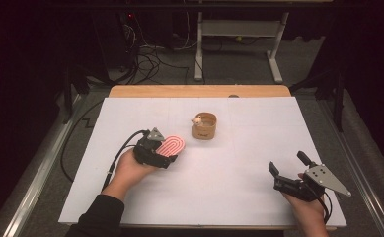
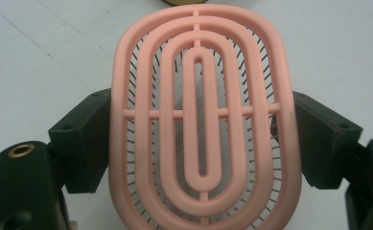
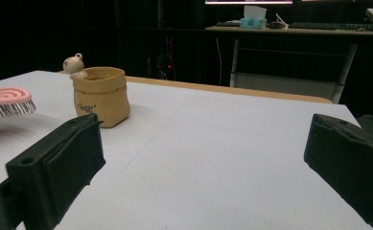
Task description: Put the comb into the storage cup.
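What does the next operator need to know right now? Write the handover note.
Left gripper: shut on the pink hairbrush, jaws on its two sides, held above the table, bristles down.
Right gripper: open, nothing between its jaws, near the table's right front.
Tan bear-topped cup: upright mid-table, beyond the brush, apart from it.
Done: brush picked up.
Left: likely carry it toward the cup; right gripper is free to help.

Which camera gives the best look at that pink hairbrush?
The left gripper view: the pink hairbrush shows up close there, ribs and bristles clear, clamped between the jaws. The high view shows it small; the right gripper view catches one end from the side.
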`<state>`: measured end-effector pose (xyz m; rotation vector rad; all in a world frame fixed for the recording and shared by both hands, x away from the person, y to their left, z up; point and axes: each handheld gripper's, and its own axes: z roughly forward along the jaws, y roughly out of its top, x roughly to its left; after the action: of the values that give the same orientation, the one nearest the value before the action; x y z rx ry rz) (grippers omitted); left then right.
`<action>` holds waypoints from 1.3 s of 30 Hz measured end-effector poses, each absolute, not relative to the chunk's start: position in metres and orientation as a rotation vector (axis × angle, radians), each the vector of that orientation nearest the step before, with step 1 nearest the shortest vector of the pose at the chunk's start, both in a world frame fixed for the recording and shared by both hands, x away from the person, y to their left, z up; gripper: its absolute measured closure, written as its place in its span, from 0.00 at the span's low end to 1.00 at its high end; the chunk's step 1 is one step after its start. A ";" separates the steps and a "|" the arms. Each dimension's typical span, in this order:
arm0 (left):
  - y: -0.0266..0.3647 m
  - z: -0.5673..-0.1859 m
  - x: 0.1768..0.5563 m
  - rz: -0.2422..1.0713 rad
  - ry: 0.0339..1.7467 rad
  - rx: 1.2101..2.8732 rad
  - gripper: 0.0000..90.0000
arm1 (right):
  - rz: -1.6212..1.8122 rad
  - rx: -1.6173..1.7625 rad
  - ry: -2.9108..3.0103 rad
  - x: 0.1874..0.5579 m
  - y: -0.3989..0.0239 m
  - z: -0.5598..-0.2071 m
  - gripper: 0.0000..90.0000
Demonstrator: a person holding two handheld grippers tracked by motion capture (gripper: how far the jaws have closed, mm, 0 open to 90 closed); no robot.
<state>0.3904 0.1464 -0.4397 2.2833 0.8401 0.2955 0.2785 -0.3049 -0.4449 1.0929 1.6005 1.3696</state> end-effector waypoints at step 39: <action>0.172 -0.430 0.364 0.339 0.851 1.989 0.20 | 1.369 1.085 1.605 0.278 -0.303 -0.445 0.00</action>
<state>0.3645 0.1719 -0.4304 1.9891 0.8511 0.3386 0.2778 -0.3030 -0.4447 1.0847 1.6053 1.3694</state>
